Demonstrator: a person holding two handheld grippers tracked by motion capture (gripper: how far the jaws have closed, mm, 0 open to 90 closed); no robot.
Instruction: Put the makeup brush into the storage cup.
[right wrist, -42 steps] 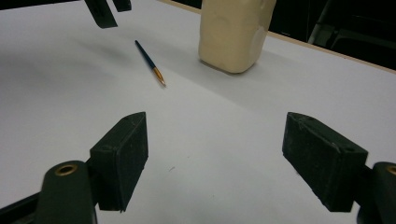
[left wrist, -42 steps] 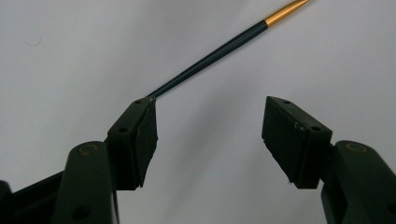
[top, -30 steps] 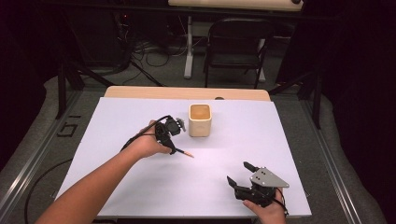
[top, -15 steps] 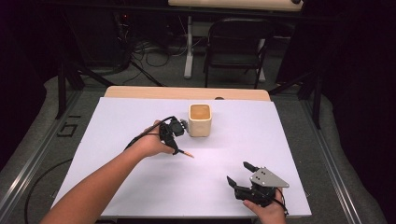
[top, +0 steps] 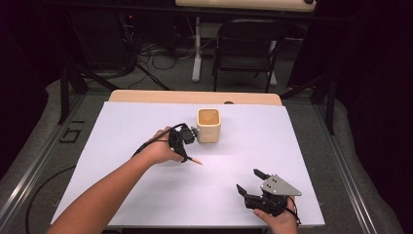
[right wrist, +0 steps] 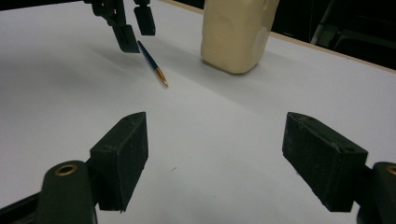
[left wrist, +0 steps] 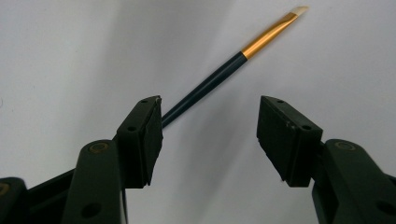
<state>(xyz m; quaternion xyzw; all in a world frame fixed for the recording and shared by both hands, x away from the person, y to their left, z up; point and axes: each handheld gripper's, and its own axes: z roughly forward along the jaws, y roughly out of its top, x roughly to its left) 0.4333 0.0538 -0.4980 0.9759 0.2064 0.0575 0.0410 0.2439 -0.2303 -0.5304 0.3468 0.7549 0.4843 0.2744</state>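
White tabletop: a thin dark-handled paintbrush (left wrist: 219,77) with a gold ferrule lies flat on the table (top: 122,146), near a cream cup (top: 208,125).
Left gripper (top: 181,144): poised over the brush's handle end, jaws apart; the handle passes just beside one jaw, off-centre in the gap.
Right gripper (top: 257,188): resting at the near right edge, well apart from the brush, jaws wide.
Likely step: picking up the brush.
Doing it well: centre the handle between both pads, lower until they straddle it, then close squarely so the thin shaft cannot roll out.
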